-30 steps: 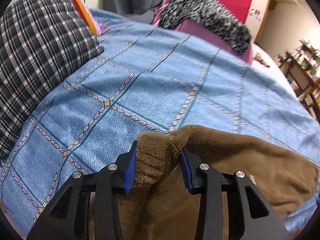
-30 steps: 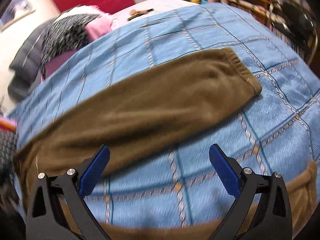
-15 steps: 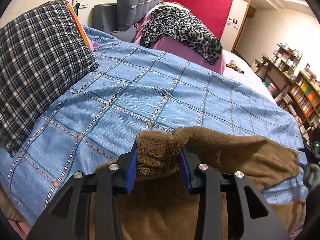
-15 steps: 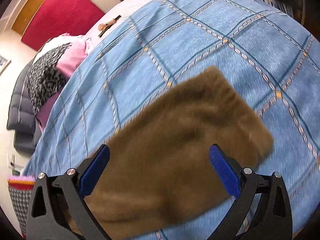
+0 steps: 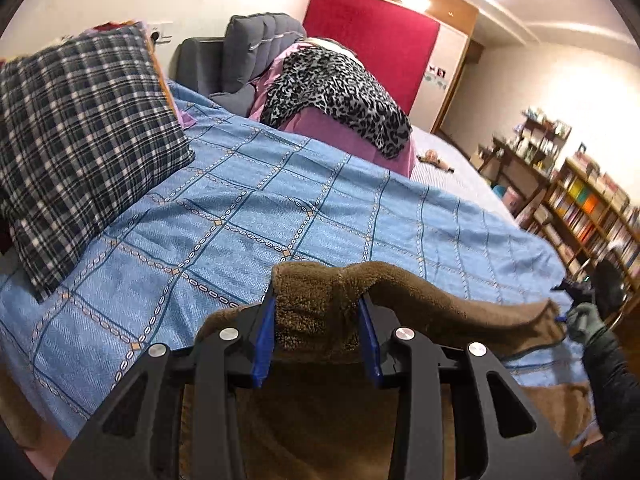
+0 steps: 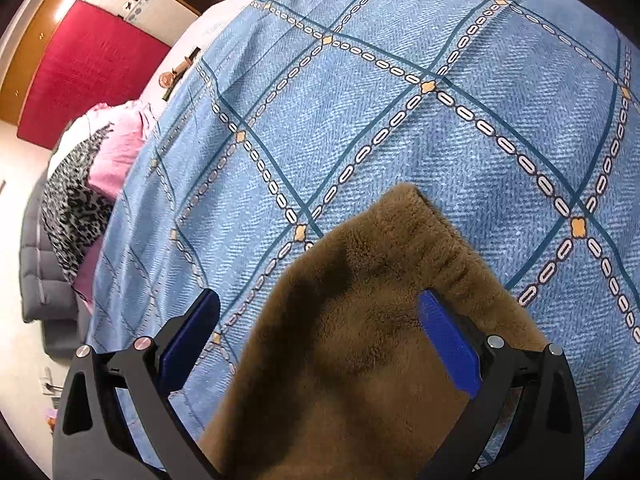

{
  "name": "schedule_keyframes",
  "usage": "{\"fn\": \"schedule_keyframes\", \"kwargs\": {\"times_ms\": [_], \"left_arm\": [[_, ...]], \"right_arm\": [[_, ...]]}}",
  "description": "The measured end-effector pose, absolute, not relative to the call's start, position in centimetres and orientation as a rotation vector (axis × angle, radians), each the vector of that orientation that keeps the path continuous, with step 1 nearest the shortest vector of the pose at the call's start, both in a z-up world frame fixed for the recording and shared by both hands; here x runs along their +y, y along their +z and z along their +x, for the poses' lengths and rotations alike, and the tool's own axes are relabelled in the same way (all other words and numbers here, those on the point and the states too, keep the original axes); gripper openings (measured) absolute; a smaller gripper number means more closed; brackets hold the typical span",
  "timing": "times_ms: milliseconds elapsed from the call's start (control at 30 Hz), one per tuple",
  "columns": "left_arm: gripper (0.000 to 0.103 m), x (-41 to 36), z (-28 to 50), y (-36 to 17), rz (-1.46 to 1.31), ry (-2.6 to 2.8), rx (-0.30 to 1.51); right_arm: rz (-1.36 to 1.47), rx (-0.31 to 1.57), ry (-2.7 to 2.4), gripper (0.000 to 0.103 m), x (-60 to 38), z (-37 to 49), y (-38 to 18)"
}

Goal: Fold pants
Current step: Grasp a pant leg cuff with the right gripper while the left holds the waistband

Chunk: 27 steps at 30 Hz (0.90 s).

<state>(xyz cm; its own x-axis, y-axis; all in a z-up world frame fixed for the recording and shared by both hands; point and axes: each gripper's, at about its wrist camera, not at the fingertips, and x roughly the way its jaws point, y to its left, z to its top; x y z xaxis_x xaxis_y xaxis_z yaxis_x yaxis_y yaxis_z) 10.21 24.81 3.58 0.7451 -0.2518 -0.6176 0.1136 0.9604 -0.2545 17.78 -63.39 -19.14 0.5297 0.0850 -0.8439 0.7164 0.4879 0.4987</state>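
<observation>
Your left gripper (image 5: 316,332) is closed on a thick bunch of the brown fleece pants (image 5: 440,308) — the blue pads (image 5: 264,336) press the fabric from both sides, and the bunch rises a little above the fingertips. From this hold the pants stretch to your right as a raised ridge above the blue bedspread (image 5: 240,216), and more brown fabric hangs below the gripper. At the far right end of this ridge, a gloved hand (image 5: 586,320) is at the edge of the fabric; the tool in it is too small to see clearly.

Your right gripper (image 6: 320,332) stands wide. One leg end of the pants (image 6: 360,340) lies between its two fingers, with the ribbed cuff (image 6: 452,256) pointing away from you, over the bedspread (image 6: 440,140). The right blue pad (image 6: 448,344) is over the fabric near its edge, while the left pad (image 6: 188,340) is well apart from it, above the bedspread — so the fabric is not pinched here.

On the bed, a plaid pillow (image 5: 80,152) lies at the left, and a leopard-print cloth (image 5: 336,96) lies over pink bedding near the red headboard (image 5: 372,40). Bookshelves (image 5: 584,208) stand at the right side of the room.
</observation>
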Motion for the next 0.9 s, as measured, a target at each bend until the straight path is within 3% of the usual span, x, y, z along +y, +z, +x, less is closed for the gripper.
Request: {"fn": "schedule_keyframes", "kwargs": {"times_ms": [100,233,300,467,533,900], "left_arm": [[0.036,25.5,9.3,3.8,-0.231,-0.214,0.681],[0.036,25.8,8.5,4.0,-0.22,-0.218,0.667],[0.036,25.9,8.2,4.1,-0.217,-0.223,0.66],[0.036,26.4,8.2,4.1,-0.229,-0.219,0.651],[0.036,26.7,8.5,4.0,-0.239,-0.218,0.649],[0.036,29.2,8.7,3.2,-0.309,-0.245,0.63]], "right_arm": [[0.987,0.978,-0.487,0.1,-63.1,18.2,-19.3],[0.924,1.028,-0.546,0.085,-62.5,18.4,-19.5],[0.886,1.052,-0.577,0.074,-62.3,18.4,-19.5],[0.842,1.067,-0.596,0.022,-62.6,17.1,-19.3],[0.868,1.039,-0.557,0.011,-62.5,15.8,-18.7],[0.813,0.883,-0.544,0.008,-61.1,3.6,-11.5]]}}
